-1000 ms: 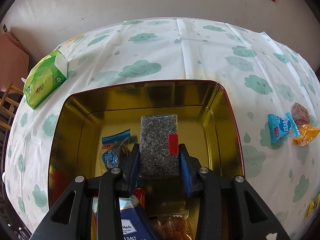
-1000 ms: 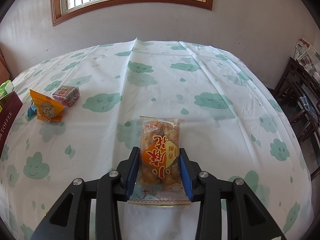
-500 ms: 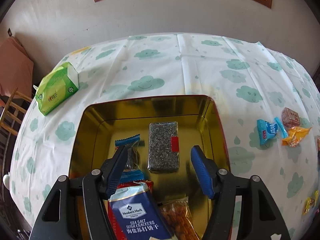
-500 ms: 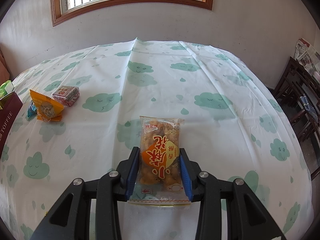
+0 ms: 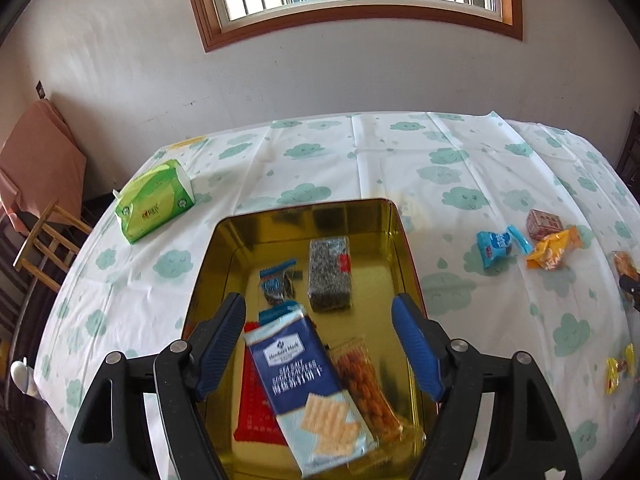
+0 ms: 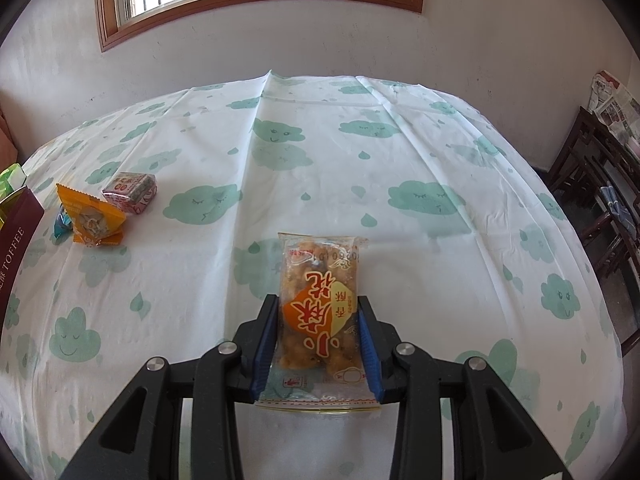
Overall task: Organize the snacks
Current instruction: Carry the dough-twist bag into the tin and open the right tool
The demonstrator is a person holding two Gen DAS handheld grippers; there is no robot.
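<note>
**Left jaws opening over tin, right clamped on snack**

Left gripper [image 5: 319,334] jaws opening, nothing between them, above the gold tin [image 5: 404,240] holding the dark seed bar [image 5: 330,274] and cracker pack [image 5: 306,384]. Only the right view shows the right gripper [image 6: 318,344] clenched on the fried-snack packet [image 6: 320,304] over the tablecloth [image 6: 320,140].

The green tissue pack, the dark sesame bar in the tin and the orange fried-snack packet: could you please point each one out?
green tissue pack [image 5: 154,200], left wrist view, front face.
dark sesame bar [image 5: 329,276], left wrist view, speckled top.
orange fried-snack packet [image 6: 320,304], right wrist view, printed label.
</note>
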